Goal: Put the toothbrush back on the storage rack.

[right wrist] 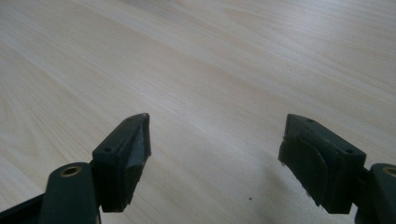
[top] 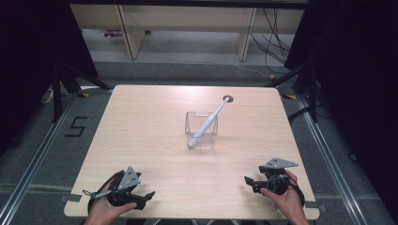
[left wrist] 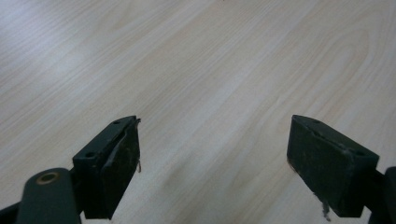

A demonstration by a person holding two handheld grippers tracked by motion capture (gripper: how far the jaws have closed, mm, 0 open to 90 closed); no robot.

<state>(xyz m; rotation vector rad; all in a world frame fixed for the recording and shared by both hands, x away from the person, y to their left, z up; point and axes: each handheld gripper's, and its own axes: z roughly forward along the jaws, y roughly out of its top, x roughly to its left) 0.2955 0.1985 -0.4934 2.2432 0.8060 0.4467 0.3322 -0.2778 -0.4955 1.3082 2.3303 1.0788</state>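
Observation:
A clear plastic box [top: 201, 129] stands near the middle of the wooden table [top: 141, 140]. A white electric toothbrush [top: 209, 121] leans in it, handle down in the box and head sticking out over the far right rim. My left gripper [top: 149, 196] rests at the near left corner, held by a hand, jaws wide apart over bare wood [left wrist: 215, 135]. My right gripper [top: 247, 181] lies at the near right, also open with nothing between its jaws [right wrist: 215, 135]. Both grippers are well short of the box.
A round cable hole [top: 228, 99] sits in the table near the far edge, by the toothbrush head. Beyond the table are wooden desk legs [top: 129, 33], trailing cables [top: 274, 42] and dark curtains on both sides. A floor marking "5" [top: 77, 126] lies to the left.

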